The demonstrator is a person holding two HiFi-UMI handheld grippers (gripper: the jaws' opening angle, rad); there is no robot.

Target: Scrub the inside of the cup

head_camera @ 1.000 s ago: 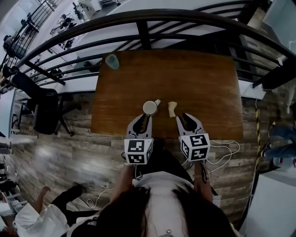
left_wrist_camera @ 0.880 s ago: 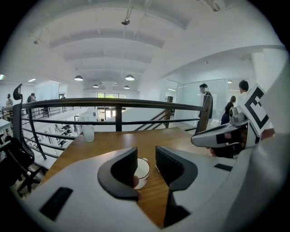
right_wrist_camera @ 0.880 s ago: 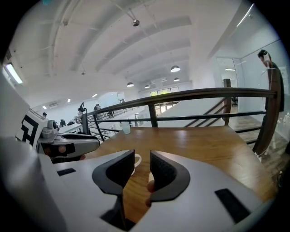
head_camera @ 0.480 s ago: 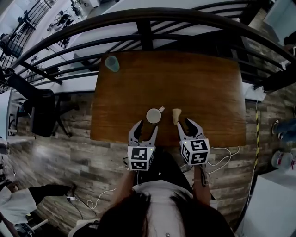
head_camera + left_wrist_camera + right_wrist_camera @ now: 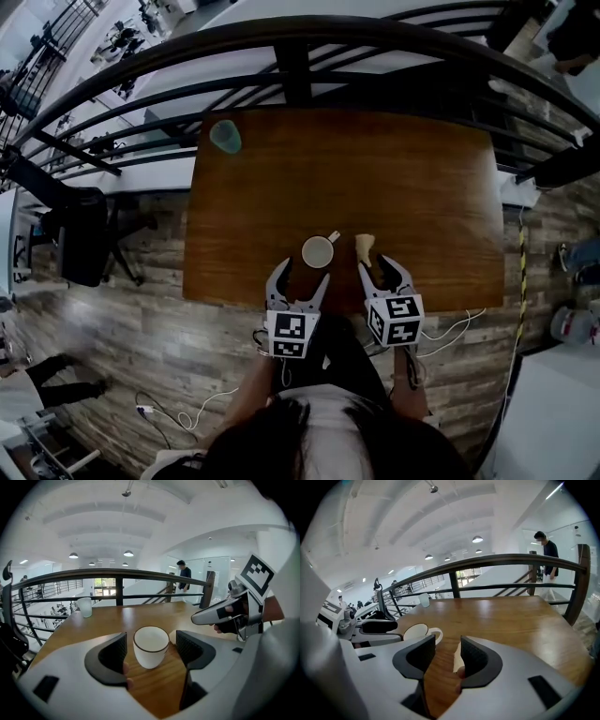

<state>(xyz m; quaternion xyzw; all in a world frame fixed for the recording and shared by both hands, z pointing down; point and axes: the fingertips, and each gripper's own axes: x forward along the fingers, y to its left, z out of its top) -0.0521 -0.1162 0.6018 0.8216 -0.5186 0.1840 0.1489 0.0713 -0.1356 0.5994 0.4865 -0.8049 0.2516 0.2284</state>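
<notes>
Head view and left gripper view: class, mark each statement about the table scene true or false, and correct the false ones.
1. The white cup stands upright on the wooden table. True.
2. The left gripper is clamped on the cup. False: its jaws, which have just been opening, stand apart, with the cup at their mouth, untouched.
3. A pale tumbler stands at the table's far left corner. True.
4. The beige tool lies inside the cup. False: it rests on the table to the cup's right.

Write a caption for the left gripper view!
Left gripper, jaws just opening, nothing between them yet, faces the white cup on the wooden table.
</notes>
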